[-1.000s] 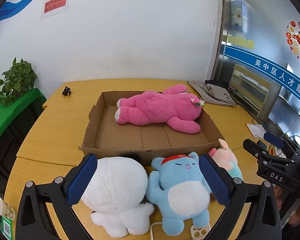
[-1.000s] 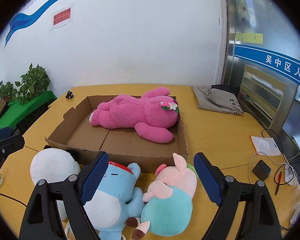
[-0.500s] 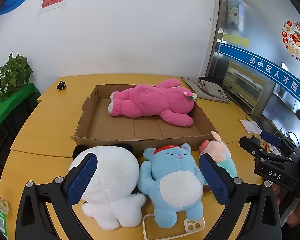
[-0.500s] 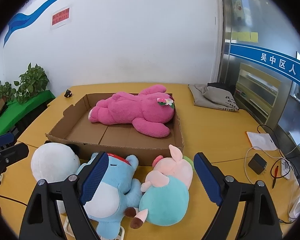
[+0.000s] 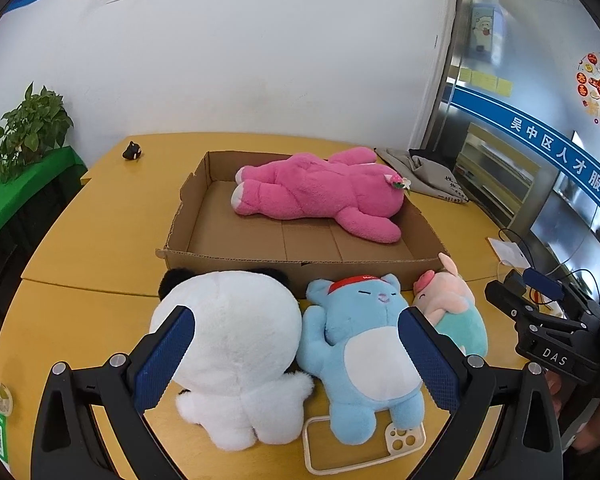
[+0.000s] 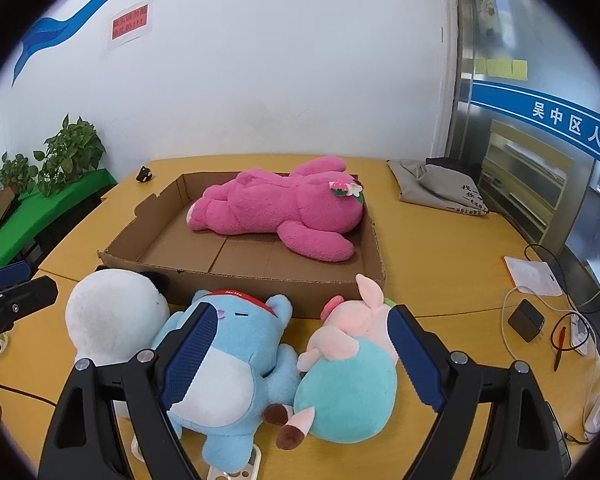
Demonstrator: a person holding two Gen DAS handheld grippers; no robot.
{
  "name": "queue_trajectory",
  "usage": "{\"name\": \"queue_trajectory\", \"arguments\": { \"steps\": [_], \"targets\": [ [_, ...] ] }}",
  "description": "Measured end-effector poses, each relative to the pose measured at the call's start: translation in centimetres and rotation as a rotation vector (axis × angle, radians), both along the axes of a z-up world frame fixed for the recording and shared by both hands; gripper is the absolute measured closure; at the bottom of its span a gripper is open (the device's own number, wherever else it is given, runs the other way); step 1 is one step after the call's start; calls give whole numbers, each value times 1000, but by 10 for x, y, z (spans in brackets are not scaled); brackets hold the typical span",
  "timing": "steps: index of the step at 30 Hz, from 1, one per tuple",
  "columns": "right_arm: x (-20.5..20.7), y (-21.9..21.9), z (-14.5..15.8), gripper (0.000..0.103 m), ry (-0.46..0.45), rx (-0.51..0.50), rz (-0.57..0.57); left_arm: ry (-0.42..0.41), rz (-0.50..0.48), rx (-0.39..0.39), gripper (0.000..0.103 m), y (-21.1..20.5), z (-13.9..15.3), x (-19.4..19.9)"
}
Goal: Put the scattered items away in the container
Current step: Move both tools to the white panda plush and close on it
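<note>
Plush toys in a row along the near wall of the shallow brown cardboard box (image 5: pixel 300 258), left to right: round white plush panda with black ears (image 5: pixel 228 344), light-blue plush bear with red headband (image 5: pixel 364 344), pink-and-teal plush pig (image 6: pixel 352 360). Inside the box, toward its far right, lies a large pink plush bear (image 5: pixel 320 196). Left gripper (image 5: pixel 296 364) and right gripper (image 6: pixel 300 356) both hang spread wide and empty. The toys are judged light, soft and compressible; the best hold is across a torso, squeezed firmly so the fabric cannot slip.
</note>
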State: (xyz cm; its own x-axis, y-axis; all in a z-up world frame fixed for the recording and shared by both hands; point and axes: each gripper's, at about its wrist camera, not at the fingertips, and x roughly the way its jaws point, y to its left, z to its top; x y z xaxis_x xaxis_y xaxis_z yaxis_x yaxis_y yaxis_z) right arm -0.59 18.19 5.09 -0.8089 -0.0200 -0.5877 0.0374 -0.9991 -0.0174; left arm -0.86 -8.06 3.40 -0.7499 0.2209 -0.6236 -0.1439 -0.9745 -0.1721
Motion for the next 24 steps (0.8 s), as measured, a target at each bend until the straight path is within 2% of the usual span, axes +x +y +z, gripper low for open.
{"name": "queue_trajectory", "arguments": {
  "steps": [3,6,9,13,17,20,22,24],
  "targets": [
    [0,-15,-7,16,-22,-31,81,-27,8,2,0,-15,-11,-4],
    [-1,-41,-20,16,-70,-68,212,-69,15,20,0,-35,-27,-14],
    [-1,-77,-38,16,-118,-88,345,-114,2,47,0,-54,-43,-31],
    [-7,-124,-65,16,-189,-133,463,-192,-34,65,0,-72,-70,-60],
    [-18,-167,-93,16,-219,-102,523,-282,-107,80,1,-77,-103,-86],
    [-30,-184,-108,16,-213,-90,532,-286,-150,116,1,-81,-109,-90],
    [-41,-189,-121,16,-251,-109,531,-288,-167,135,6,-83,-110,-90],
    [-42,-198,-131,18,-248,-69,533,-282,-182,128,11,-82,-111,-88]
  ]
}}
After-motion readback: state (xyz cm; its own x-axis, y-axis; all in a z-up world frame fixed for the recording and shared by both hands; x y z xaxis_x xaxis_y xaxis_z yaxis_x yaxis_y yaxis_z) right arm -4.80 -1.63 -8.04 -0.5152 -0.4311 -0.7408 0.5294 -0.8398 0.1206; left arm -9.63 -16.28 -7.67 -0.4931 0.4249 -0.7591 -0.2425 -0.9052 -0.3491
